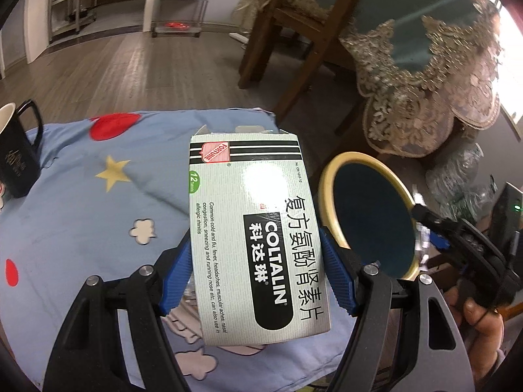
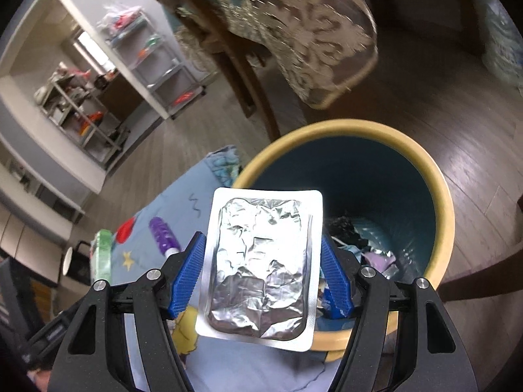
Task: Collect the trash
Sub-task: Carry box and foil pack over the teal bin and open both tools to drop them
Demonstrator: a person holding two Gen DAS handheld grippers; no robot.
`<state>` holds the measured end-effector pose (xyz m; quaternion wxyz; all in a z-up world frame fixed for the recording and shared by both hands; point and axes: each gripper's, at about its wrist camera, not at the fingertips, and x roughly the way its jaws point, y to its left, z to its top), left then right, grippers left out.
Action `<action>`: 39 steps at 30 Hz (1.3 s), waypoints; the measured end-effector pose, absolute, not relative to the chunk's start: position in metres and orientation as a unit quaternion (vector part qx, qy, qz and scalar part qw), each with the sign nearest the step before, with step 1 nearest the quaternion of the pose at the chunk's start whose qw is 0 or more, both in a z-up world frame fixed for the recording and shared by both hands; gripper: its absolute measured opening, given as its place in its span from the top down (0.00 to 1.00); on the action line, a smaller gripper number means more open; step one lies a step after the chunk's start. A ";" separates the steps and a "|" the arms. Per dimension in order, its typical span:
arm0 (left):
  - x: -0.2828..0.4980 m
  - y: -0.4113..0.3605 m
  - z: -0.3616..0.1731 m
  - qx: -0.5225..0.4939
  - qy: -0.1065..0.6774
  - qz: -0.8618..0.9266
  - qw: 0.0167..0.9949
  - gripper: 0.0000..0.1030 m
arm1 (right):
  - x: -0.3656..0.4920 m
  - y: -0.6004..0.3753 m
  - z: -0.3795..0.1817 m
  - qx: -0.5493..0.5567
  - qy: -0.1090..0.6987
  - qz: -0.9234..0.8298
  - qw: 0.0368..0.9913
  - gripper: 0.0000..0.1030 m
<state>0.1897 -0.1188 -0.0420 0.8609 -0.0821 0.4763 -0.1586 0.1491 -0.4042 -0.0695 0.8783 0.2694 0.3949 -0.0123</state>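
My left gripper (image 1: 255, 271) is shut on a white Coltalin medicine box (image 1: 251, 228) with its end flap open, held above the blue patterned cloth (image 1: 98, 196). My right gripper (image 2: 261, 277) is shut on a silver foil blister pack (image 2: 261, 268), held at the near rim of the trash bin (image 2: 438, 202), which is yellow-rimmed with a dark teal inside. Several scraps of trash (image 2: 369, 245) lie in its bottom. The bin (image 1: 327, 183) also shows in the left wrist view, right of the box, with the right gripper (image 1: 421, 219) over its rim.
A black mug (image 1: 18, 160) stands at the cloth's left edge. A green pack (image 2: 103, 254) and a purple tube (image 2: 163, 233) lie on the cloth. A wooden chair (image 1: 294, 32) and a lace-covered table (image 1: 425, 65) stand behind. Metal shelves (image 2: 153, 52) stand far off.
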 end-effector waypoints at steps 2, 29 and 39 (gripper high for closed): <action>0.189 -0.127 -0.041 -0.078 0.476 -0.167 0.860 0.31 | 0.152 -0.407 -0.076 0.270 0.402 -0.021 0.875 0.33; 0.202 -0.245 -0.060 -0.046 0.495 -0.257 0.829 0.31 | 0.111 -0.437 -0.037 0.294 0.349 -0.042 0.889 0.19; 0.213 -0.282 -0.075 -0.061 0.510 -0.284 0.810 0.29 | 0.097 -0.453 -0.028 0.298 0.333 -0.069 0.892 0.17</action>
